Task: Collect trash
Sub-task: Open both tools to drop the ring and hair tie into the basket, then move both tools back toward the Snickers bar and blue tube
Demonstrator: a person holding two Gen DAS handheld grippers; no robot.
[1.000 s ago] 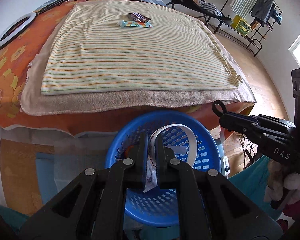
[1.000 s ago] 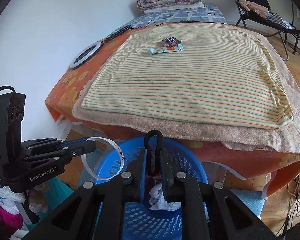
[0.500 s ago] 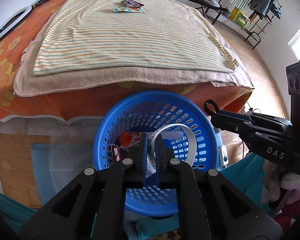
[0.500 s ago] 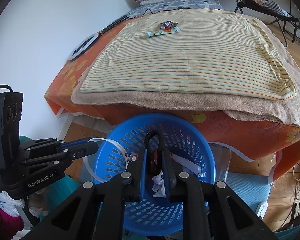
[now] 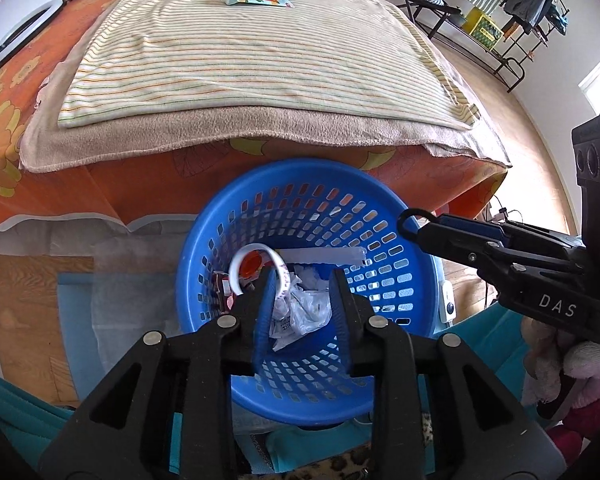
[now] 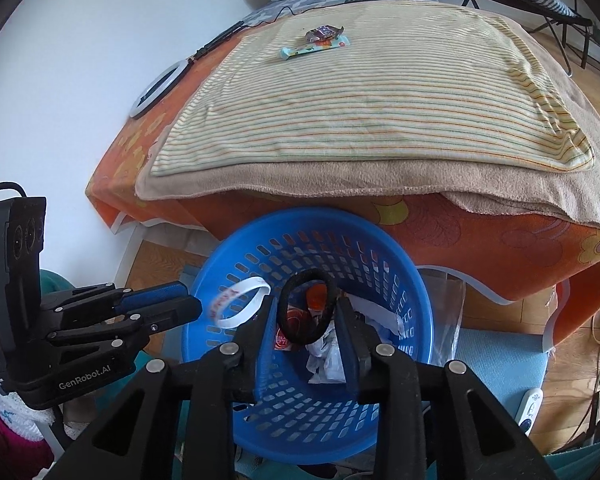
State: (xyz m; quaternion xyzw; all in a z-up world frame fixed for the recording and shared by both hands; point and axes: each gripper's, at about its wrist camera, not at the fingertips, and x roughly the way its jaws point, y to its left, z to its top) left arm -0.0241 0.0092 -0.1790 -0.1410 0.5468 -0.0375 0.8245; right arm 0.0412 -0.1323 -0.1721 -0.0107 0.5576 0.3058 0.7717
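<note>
both of your claws hung over the blue basket (image 5: 308, 184) on the floor at the foot of the bed (image 5: 260, 60). the left claw (image 5: 300, 280) had its jaws opening; the white band (image 5: 256, 264) curled against the inner face of its left finger, with no pad pressing on it from the other side, so it looked released or nearly so, hanging above the crumpled white wrappers (image 5: 300, 308) already in the basket. in the right wrist view the right claw (image 6: 304, 312) was also opening, and the black hair tie (image 6: 306, 306) stood as a loop between the fingers; whether it still touched a pad you could not tell. judged by look: both loops were very light and limp to springy, the hair tie soft and likely to cling to a rubber pad, the white band thin, smooth plastic that could flick sideways when freed. neither was fragile. two pieces of trash remained on the striped blanket (image 6: 380, 100) far up the bed: the teal wrapper (image 6: 316, 49) and the dark crumpled wrapper (image 6: 324, 33), touching each other. both appeared to be thin, crinkly, slippery film with almost no weight. the sound hold on the teal one seemed to be across its narrow width near the middle, pinching down lightly so that no blanket came up; the dark one offered raised folds to nip.
</note>
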